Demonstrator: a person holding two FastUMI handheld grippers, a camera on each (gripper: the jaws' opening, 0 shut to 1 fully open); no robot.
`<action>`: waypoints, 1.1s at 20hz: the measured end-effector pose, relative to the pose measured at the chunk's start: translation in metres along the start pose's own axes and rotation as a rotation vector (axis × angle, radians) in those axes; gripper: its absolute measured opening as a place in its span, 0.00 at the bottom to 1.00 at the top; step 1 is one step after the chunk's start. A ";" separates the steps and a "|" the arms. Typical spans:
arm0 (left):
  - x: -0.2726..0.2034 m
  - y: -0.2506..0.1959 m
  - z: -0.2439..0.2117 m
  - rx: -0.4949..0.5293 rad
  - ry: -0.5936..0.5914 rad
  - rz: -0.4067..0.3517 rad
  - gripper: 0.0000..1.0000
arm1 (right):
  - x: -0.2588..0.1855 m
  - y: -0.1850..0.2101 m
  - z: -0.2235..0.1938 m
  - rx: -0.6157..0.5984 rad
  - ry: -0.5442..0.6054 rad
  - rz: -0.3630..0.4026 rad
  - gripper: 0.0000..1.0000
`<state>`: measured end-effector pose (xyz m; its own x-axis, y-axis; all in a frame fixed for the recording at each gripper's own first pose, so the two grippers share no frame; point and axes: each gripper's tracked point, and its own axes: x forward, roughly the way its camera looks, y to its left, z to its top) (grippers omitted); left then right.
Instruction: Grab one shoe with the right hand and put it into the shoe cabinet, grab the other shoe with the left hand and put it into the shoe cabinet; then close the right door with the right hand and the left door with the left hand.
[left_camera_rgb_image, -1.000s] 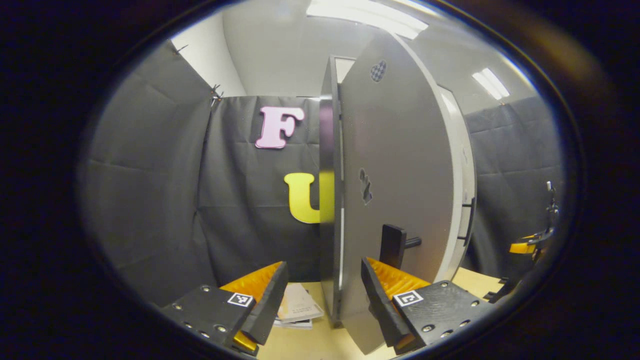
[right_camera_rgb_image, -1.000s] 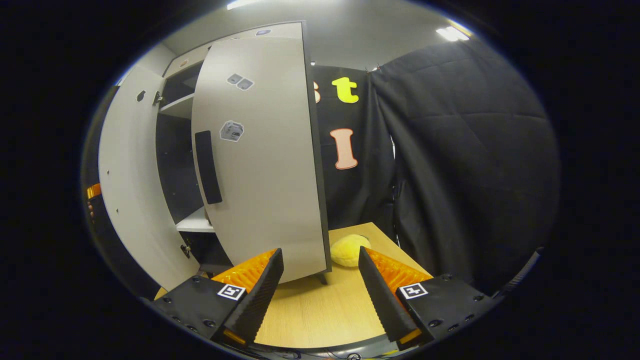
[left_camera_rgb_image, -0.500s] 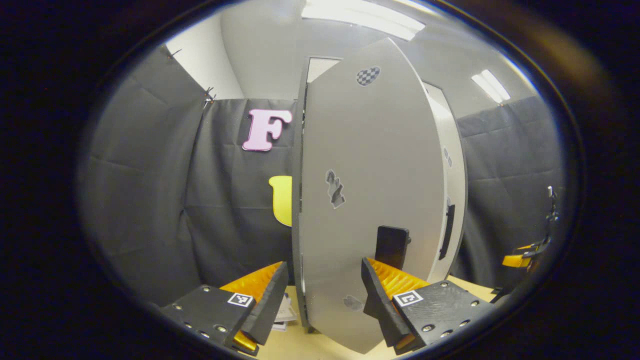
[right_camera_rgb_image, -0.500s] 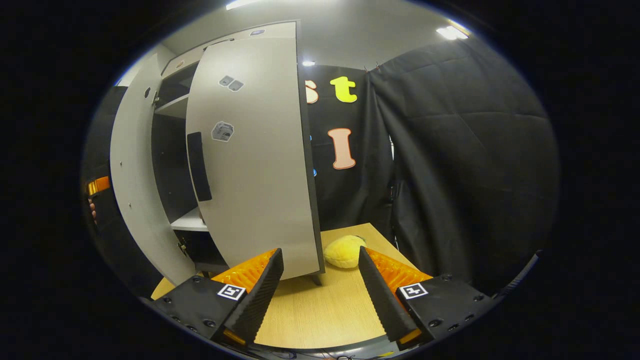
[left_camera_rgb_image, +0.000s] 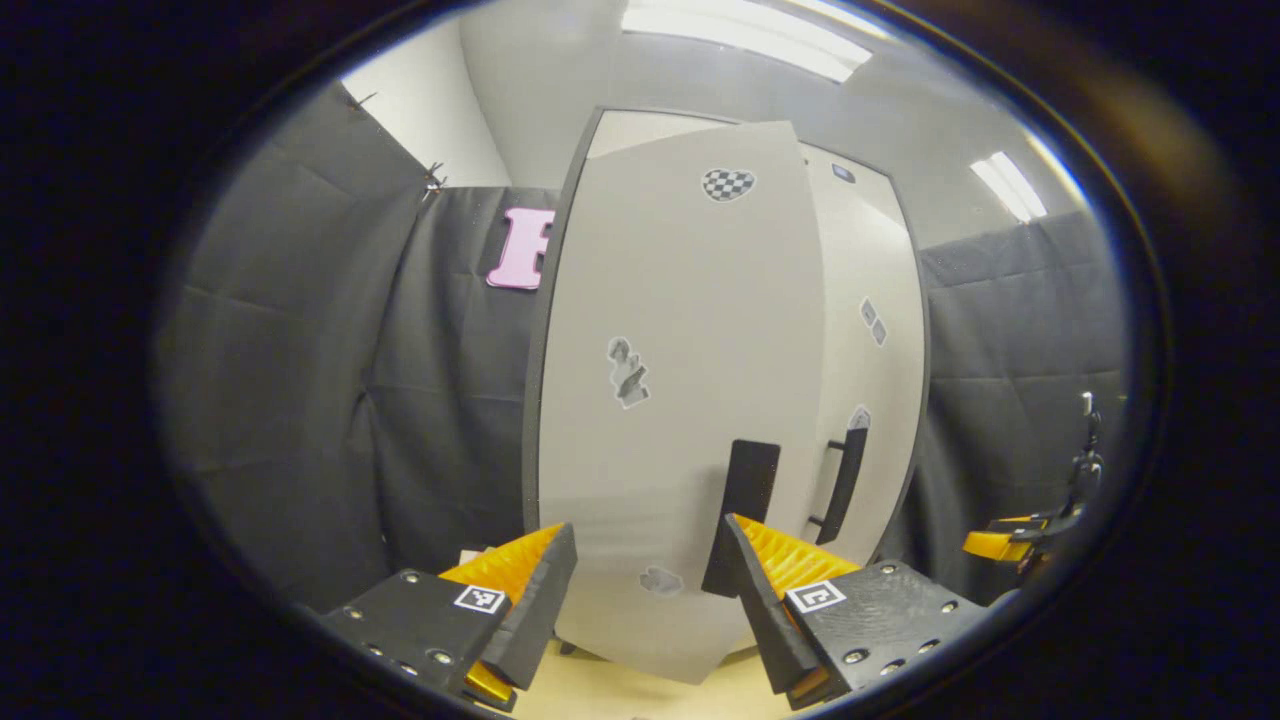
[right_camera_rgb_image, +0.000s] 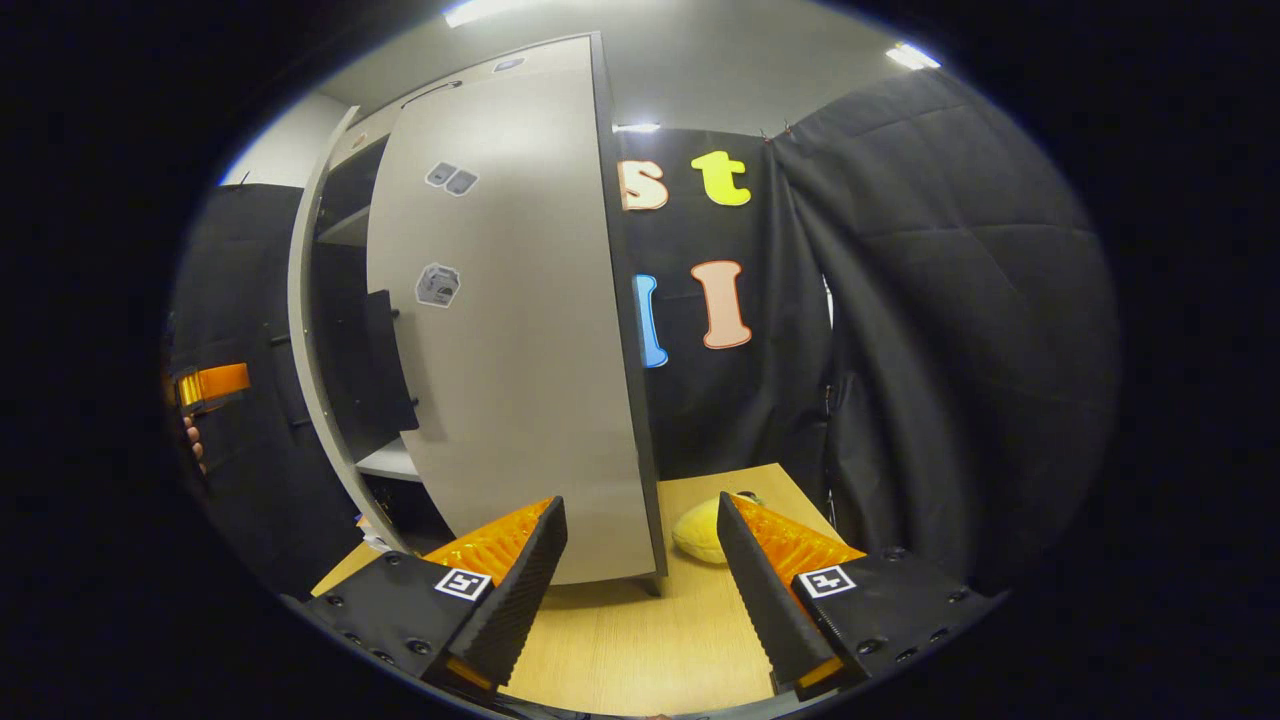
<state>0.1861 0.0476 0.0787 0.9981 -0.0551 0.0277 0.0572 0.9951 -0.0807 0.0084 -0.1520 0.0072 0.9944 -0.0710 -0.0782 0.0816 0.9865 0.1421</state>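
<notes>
Both your left gripper (left_camera_rgb_image: 648, 590) and right gripper (right_camera_rgb_image: 642, 570) are spread and empty; if you shove the nearly shut left door (left_camera_rgb_image: 680, 400) hard it may bounce, and the right door (right_camera_rgb_image: 510, 330) stands ajar.

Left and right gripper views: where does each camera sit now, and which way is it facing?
Left gripper view: rides the left gripper, open, facing the left door front and its handle; the right gripper shows far right.
Right gripper view: rides the right gripper, open, over the table, facing the right door, a yellow plush beside it; the left gripper and a hand show far left.
Shared: both doors, each other's gripper.
</notes>
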 end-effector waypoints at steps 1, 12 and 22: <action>-0.007 -0.003 0.000 -0.009 -0.005 0.012 0.86 | 0.005 0.000 0.000 -0.002 0.001 0.014 0.96; -0.098 -0.018 -0.010 0.038 -0.065 0.186 0.91 | 0.046 0.042 0.028 0.024 -0.076 0.141 0.96; -0.104 0.003 -0.023 0.061 -0.060 0.170 0.85 | 0.037 0.090 0.033 -0.101 -0.080 0.068 0.96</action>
<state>0.0827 0.0541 0.0523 0.9899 0.1179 0.0782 -0.1160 0.9928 -0.0288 0.0551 -0.0710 0.0499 0.9999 -0.0113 0.0075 0.0110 0.9990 0.0437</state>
